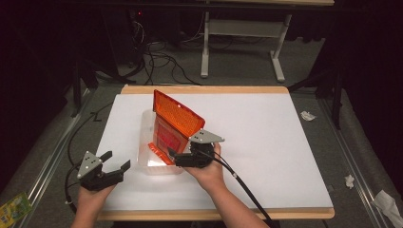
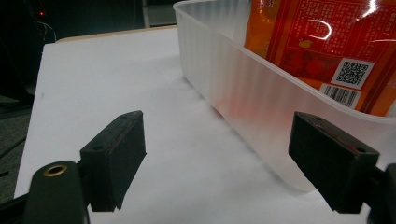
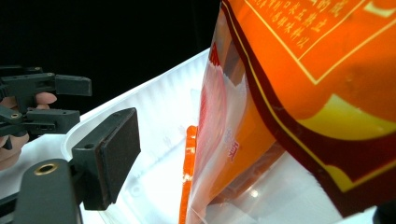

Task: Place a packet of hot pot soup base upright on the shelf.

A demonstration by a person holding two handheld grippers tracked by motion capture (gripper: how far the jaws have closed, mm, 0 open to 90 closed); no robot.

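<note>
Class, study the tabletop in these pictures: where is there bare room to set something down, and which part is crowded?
The white sheet lies bare from the orange packet across to its right edge. A narrower bare strip runs between the clear tub and the sheet's left edge. It is crowded at the near left, where the open left gripper and right gripper flank the tub.

The orange packet point(image 2: 327, 42) standing in the translucent tub point(image 2: 243, 88) carries a white label with a QR code point(image 2: 354, 73) and a barcode point(image 2: 341, 94) below it. Rows of small pale characters cover its face, too fine to read. In the right gripper view, yellow characters run along the packet's top, also illegible.
</note>
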